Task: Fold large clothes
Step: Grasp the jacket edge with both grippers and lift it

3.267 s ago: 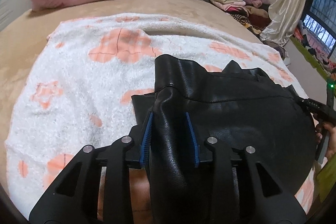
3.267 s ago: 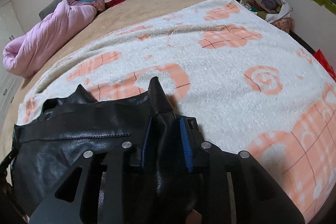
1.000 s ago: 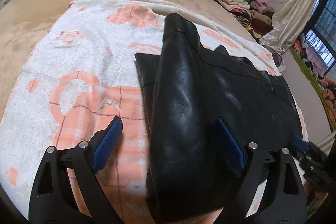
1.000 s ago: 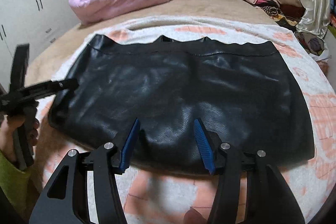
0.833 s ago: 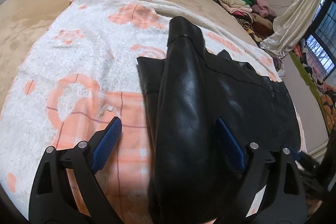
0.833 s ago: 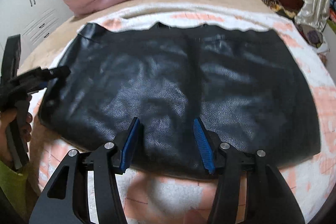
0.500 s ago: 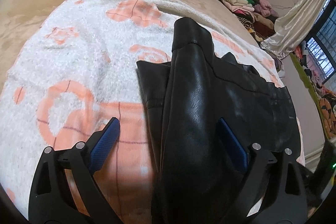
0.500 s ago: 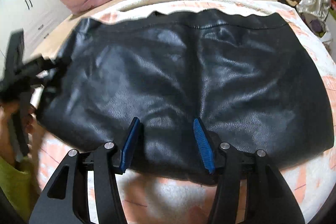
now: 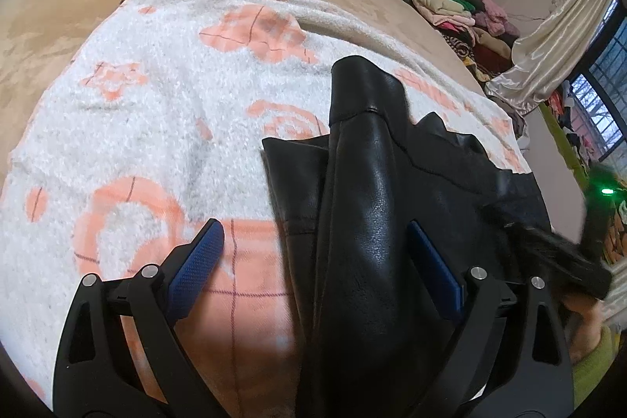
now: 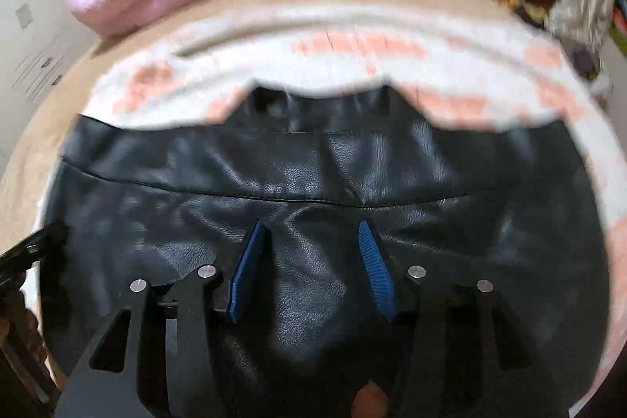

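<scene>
Black leather jacket (image 10: 313, 183) lies flat on the white-and-orange blanket (image 9: 156, 112) on the bed (image 9: 58, 6), sleeve (image 9: 364, 202) folded in over the body. Since three seconds ago both grips are released — left hand-held gripper (image 9: 313, 253) now spread wide, straddling the sleeve, pads not touching it. Right hand-held gripper (image 10: 309, 261) half-spread over the jacket's near part, pinching nothing, and it has swept in further over the leather; view blurred. Likely repositioning for the next fold — judgement only. No brand, label or writing readable.
</scene>
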A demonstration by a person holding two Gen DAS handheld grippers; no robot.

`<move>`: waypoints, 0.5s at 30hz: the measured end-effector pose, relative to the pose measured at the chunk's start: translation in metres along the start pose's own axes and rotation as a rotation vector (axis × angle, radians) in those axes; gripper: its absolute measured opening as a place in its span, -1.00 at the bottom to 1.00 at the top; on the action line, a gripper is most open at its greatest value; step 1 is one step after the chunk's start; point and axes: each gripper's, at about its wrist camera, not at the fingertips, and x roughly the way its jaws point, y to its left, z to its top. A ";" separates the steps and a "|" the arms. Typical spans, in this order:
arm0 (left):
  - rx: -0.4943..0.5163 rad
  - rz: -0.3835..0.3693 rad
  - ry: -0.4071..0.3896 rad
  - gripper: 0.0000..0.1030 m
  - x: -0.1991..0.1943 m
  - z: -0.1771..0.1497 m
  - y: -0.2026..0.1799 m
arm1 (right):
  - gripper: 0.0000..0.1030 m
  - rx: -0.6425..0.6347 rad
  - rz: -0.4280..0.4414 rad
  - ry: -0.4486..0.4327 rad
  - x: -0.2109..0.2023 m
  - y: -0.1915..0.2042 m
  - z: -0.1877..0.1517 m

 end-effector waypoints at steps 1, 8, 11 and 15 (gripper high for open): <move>0.000 0.002 0.003 0.70 0.002 0.001 0.001 | -0.04 0.008 0.000 0.001 0.005 -0.001 -0.001; -0.005 -0.003 0.040 0.76 0.013 0.007 0.006 | 0.19 -0.140 0.060 -0.151 -0.041 0.024 -0.026; -0.004 -0.004 0.046 0.76 0.015 0.011 0.005 | 0.49 -0.317 0.117 -0.251 -0.077 0.062 -0.059; -0.002 -0.006 0.053 0.76 0.017 0.014 0.004 | 0.63 -0.599 0.098 -0.312 -0.099 0.114 -0.118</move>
